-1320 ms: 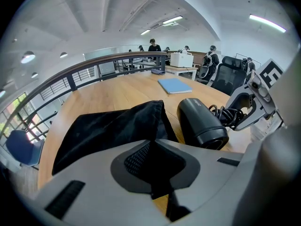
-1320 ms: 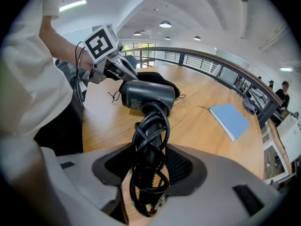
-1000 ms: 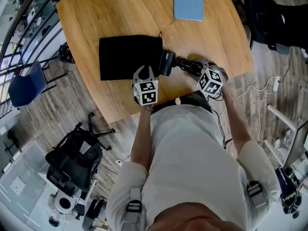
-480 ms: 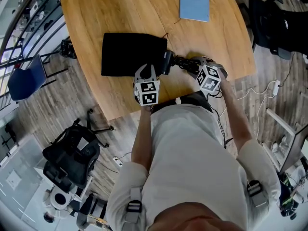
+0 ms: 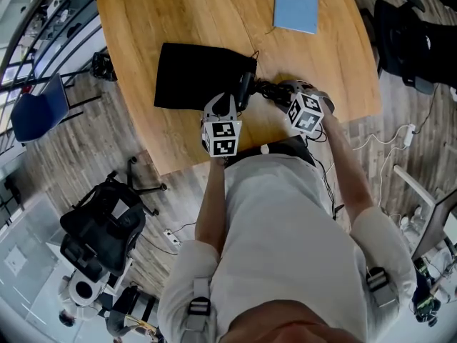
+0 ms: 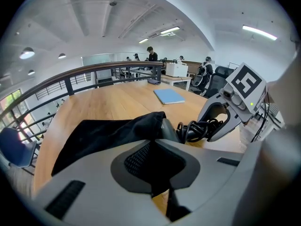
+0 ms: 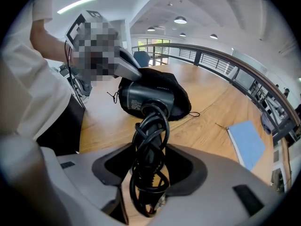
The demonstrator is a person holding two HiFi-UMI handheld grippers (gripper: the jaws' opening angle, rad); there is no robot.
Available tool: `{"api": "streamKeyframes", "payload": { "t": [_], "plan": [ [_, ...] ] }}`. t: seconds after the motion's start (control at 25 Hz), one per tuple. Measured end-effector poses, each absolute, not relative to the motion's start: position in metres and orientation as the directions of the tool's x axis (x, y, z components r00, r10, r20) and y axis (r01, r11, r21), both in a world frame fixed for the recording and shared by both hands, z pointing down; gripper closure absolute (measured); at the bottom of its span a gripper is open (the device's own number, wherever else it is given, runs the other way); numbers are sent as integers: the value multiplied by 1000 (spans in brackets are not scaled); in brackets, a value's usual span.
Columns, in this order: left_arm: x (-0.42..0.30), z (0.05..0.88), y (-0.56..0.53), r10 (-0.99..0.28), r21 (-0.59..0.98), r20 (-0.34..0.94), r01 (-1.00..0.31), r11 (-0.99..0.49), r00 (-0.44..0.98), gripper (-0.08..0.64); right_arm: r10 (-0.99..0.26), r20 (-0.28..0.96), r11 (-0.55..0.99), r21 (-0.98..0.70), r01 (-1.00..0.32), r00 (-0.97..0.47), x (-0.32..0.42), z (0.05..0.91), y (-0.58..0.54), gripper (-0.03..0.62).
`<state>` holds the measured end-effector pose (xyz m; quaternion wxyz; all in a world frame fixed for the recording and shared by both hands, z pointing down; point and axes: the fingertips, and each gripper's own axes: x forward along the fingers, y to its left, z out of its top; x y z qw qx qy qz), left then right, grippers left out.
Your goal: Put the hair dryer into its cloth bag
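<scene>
A black cloth bag (image 5: pixel 200 77) lies flat on the round wooden table (image 5: pixel 178 20). My left gripper (image 5: pixel 227 107) is shut on the near edge of the bag's mouth (image 6: pixel 150 121), holding it up. The black hair dryer (image 7: pixel 146 98) has its head just inside that mouth; its back end shows in the left gripper view (image 6: pixel 170 128). Its handle, wound round with black cord (image 7: pixel 150 140), sits between the jaws of my right gripper (image 7: pixel 148 173), which is shut on it. In the head view the right gripper (image 5: pixel 282 95) stands right of the bag, close to the table's near edge.
A light blue booklet (image 5: pixel 296 4) lies at the table's far side, apart from the bag. A blue chair (image 5: pixel 32 116) and a black office chair (image 5: pixel 100 227) stand left of the table, dark chairs (image 5: pixel 414 34) to its right. A railing (image 7: pixel 244 72) runs behind the table.
My right gripper has moved left with the hair dryer, and the dryer's head has gone from beside the bag's edge to under the lifted mouth. The left gripper has kept its hold.
</scene>
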<state>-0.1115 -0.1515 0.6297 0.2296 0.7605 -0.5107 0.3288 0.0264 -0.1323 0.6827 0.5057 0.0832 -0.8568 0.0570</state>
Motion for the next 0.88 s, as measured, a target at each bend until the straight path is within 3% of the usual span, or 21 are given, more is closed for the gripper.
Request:
{"api": "streamKeyframes", "payload": {
  "t": [0.88],
  "plan": [
    [-100, 621, -153, -624, 54, 711, -910, -411, 324, 520, -104, 880, 976, 0, -219, -463, -13, 682, -147, 371]
  ]
}}
